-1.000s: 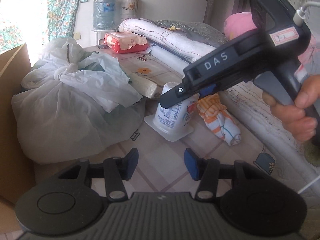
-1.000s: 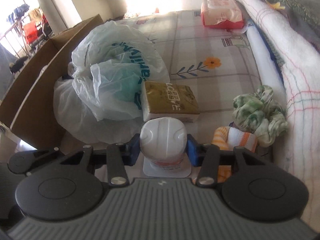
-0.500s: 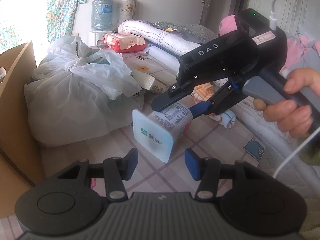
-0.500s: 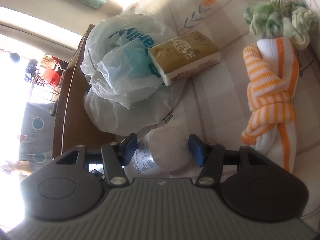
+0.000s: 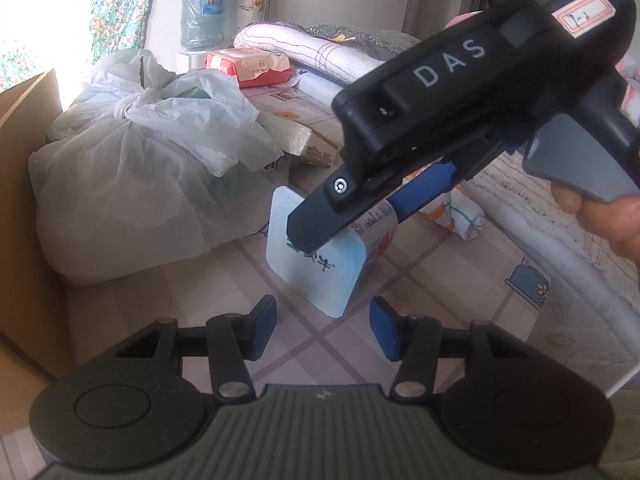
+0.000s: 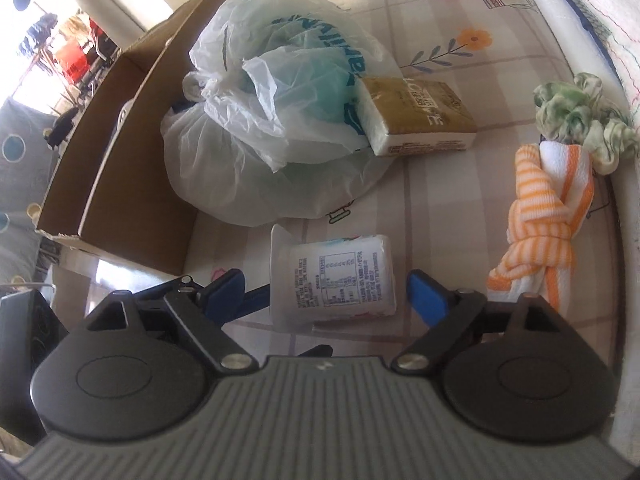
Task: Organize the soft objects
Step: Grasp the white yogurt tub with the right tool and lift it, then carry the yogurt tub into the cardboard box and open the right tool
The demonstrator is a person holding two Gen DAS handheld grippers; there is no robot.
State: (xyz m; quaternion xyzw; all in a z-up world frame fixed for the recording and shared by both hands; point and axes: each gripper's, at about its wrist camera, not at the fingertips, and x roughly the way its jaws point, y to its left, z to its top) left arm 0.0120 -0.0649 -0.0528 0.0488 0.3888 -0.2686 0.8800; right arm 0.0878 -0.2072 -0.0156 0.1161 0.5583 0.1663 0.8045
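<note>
"DAS" stands in pale letters on the black right hand-held gripper (image 5: pixel 348 220), upper right of the frame; its red-bordered sticker (image 5: pixel 588 16) bears handwritten marks, unclear.

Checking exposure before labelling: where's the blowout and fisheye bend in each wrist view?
Left wrist: window by the floral curtain is blown out at top left; the right hand-held gripper, close to the lens, looms large and dark. Right wrist: top left beyond the cardboard box is overexposed, sun glare washes the bedsheet at top, and its grid lines bow toward the edges.
</note>
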